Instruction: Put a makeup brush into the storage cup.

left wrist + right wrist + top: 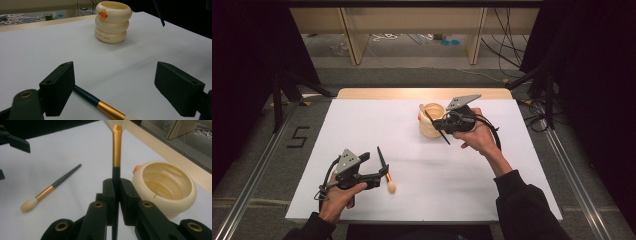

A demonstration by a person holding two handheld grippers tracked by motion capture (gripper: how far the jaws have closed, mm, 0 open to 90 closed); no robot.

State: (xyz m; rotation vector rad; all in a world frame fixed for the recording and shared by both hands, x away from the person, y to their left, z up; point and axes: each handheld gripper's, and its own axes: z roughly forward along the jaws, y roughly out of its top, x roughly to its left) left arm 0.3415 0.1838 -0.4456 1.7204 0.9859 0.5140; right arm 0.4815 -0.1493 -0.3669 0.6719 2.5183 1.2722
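Observation:
A cream ringed cup (430, 124) with an orange duck beak stands right of centre on the white table (362, 125). My right gripper (443, 123) hovers just beside the cup, shut on a dark-handled brush (116, 150) with a gold ferrule. The brush's head points away from the jaws and its handle tip (446, 141) sticks out below. A second brush (385, 171) with a pale round head lies flat near the front left. My left gripper (381, 176) is open over it, and the brush (100, 105) lies between the jaws, low down.
The table's far edge is a bare wooden strip (422, 93). Beyond it are wooden legs and loose cables on the floor (507, 45). Dark curtains flank both sides. Open white surface lies between the two grippers.

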